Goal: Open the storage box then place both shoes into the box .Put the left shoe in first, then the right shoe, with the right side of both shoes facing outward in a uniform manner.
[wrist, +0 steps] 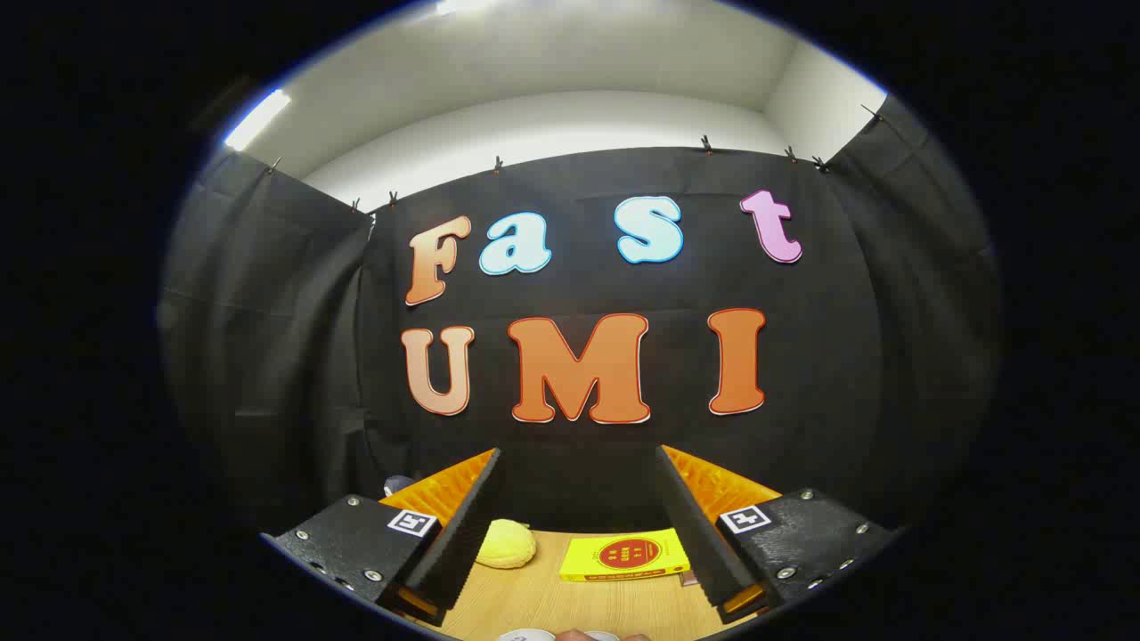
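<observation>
My gripper (579, 521) is spread wide with nothing between the fingers, pointed level at the booth's black cloth wall (891, 338). Wooden table (579, 605) runs up to that wall, so there's open room ahead. On it, between my fingers, sit a yellow box (625, 555) and a smaller round yellow thing (506, 543). Can't tell where the storage box or shoes are from here.

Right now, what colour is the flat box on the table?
Yellow with a red circle, in the gripper view: box, between the open fingers.
</observation>
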Motion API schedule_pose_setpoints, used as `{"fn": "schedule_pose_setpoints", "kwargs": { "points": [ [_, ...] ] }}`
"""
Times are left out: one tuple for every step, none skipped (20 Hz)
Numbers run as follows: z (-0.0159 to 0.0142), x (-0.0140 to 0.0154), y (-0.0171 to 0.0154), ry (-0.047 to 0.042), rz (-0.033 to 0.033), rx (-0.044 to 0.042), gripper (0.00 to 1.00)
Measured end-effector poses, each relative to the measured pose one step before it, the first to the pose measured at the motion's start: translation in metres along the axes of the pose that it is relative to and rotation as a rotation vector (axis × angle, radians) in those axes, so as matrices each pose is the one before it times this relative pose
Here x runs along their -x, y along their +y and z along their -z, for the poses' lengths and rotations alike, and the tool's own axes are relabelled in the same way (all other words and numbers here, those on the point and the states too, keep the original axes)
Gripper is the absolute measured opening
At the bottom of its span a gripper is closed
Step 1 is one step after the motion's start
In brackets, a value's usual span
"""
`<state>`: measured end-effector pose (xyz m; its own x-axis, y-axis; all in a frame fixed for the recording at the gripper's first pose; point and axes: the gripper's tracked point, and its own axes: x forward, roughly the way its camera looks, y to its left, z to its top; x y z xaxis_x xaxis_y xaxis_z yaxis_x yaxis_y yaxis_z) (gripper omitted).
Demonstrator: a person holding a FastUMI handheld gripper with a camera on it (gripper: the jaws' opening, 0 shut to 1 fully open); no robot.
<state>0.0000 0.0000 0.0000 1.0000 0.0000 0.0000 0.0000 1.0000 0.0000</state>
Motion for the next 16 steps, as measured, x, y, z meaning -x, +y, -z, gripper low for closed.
{"fn": "schedule_pose_setpoints", "kwargs": {
  "points": [
    [-0.00076, 0.00028, 0.00026, -0.00205, 0.00080, 0.00264, 0.99],
    [-0.00023, -0.00012, 0.00187, 0.00144, -0.00411, 0.00049, 0.99],
    [0.00067, -0.00002, 0.00123, 0.00462, -0.00395, 0.00117, 0.99],
    [0.00004, -0.00037, 0.00145, 0.00425, -0.00247, 0.00161, 0.99],
    [-0.00109, 0.00006, 0.00072, 0.00044, -0.00088, 0.00183, 0.99],
    [-0.00122, -0.00059, 0.00136, 0.00181, 0.00093, 0.00109, 0.99],
    [-0.00135, 0.00063, 0.00155, 0.00009, -0.00215, 0.00105, 0.99],
    [-0.00124, 0.00038, 0.00183, -0.00295, -0.00061, 0.00228, 0.99],
    [-0.00112, -0.00020, 0.00252, -0.00414, -0.00272, 0.00330, 0.99],
    [0.00096, -0.00021, 0.00141, 0.00031, 0.00049, 0.00332, 0.99],
    [0.00169, -0.00014, 0.00208, 0.00613, -0.00034, -0.00049, 0.99],
    [0.00349, 0.00032, 0.00396, 0.00752, -0.00216, -0.00184, 0.99],
    [0.00280, -0.00019, 0.00383, 0.00743, -0.00397, -0.00409, 0.99],
    [0.00282, -0.00017, 0.00453, 0.00423, -0.00740, -0.00227, 0.99],
    [0.00213, 0.00033, 0.00455, 0.00537, -0.00908, -0.00023, 0.99],
    [0.00200, -0.00015, 0.00584, 0.00427, -0.01479, 0.00420, 0.99]
  ]
}}
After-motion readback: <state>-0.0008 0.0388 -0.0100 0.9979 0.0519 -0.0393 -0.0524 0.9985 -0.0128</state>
